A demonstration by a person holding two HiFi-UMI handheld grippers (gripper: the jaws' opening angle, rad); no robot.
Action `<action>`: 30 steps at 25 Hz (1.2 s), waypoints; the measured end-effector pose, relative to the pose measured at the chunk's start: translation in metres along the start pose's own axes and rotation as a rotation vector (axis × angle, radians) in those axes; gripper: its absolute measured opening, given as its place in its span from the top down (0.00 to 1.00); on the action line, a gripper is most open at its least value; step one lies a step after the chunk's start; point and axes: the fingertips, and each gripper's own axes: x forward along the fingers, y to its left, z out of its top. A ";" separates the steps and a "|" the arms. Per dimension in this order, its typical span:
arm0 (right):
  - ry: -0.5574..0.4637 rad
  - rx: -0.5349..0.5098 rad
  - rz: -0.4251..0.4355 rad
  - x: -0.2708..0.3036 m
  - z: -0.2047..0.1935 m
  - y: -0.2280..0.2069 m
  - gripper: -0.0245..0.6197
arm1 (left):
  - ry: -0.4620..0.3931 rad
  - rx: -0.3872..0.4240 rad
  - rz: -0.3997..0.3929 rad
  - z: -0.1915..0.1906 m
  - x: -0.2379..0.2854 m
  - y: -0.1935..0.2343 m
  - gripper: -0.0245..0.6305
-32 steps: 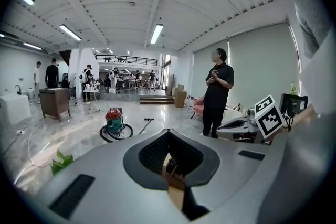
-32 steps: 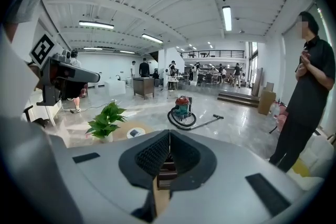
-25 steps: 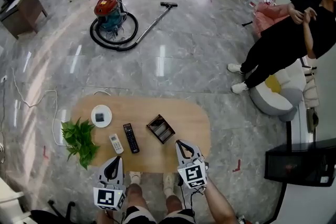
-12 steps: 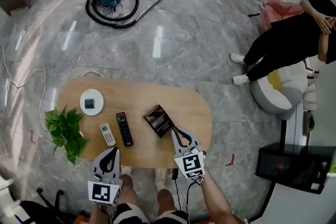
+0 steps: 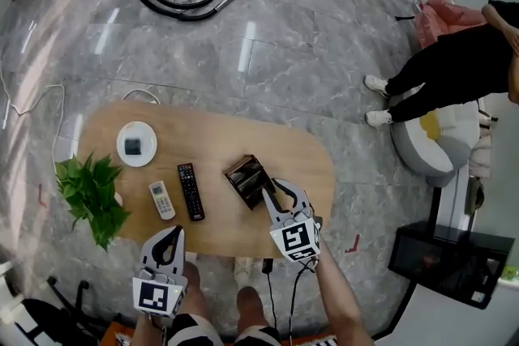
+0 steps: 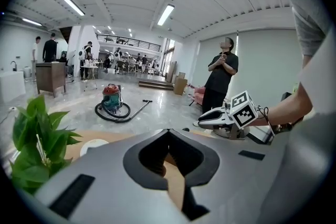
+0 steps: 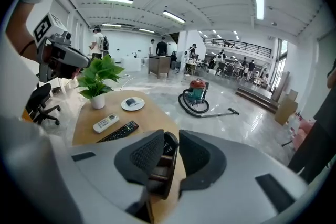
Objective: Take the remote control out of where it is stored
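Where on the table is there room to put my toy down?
The table is bare along its far side, from the dish to the right end. The wood between the black remote and the box is bare too. The left end is crowded: plant, dish, white remote.

Lighting is bright and even. The ceiling strip lights (image 6: 165, 14) supply it from overhead; I see them mirrored as white streaks of glare on the polished floor (image 5: 247, 53). Shadows are soft and faint. Both gripper views bend straight lines at the edges and darken to black corners. My left gripper (image 6: 168, 134) sits close to the lens and renders soft.
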 end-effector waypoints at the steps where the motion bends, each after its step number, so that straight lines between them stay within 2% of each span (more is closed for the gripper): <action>1: 0.012 -0.012 0.018 0.006 -0.002 0.002 0.83 | 0.002 -0.004 0.002 -0.001 0.001 0.003 0.95; 7: 0.066 -0.111 0.089 0.039 -0.013 0.007 0.74 | 0.011 -0.022 0.018 -0.005 0.000 0.017 0.95; 23: 0.192 -0.241 0.188 0.083 -0.035 0.010 0.72 | 0.036 -0.077 0.046 -0.015 -0.001 0.039 0.95; 30: 0.209 -0.240 0.189 0.088 -0.038 0.011 0.73 | 0.043 -0.097 0.053 -0.018 -0.002 0.043 0.95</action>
